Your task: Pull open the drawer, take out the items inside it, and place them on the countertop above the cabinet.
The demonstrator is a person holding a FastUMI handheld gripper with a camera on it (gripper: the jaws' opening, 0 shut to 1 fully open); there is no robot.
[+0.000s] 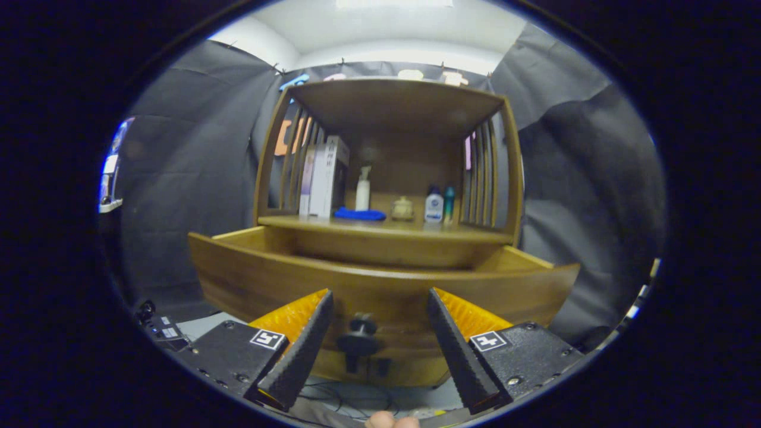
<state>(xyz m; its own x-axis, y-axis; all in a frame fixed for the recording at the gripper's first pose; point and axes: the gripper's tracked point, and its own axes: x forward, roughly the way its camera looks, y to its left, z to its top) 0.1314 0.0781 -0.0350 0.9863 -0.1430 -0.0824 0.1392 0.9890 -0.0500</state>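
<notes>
A wooden cabinet stands ahead with its drawer [380, 285] pulled out toward me. The drawer's dark round knob [358, 340] sits low on the drawer front, between my fingers and slightly left of centre. My gripper [380, 300] is open, its fingers spread to either side of the knob without touching it. The drawer's inside is hidden behind its front panel. Above the drawer is the countertop [386, 227], which carries boxes [324, 177], a blue cloth [359, 214], a white pump bottle [362, 189], a small jar [402, 208] and two bottles [440, 206].
Slatted wooden sides [484, 175] and a top board close in the countertop shelf. Black cloth walls surround the cabinet. Cables lie on the floor below the drawer, and a small device [162, 329] sits low to the left. A fingertip [392, 421] shows beneath my fingers.
</notes>
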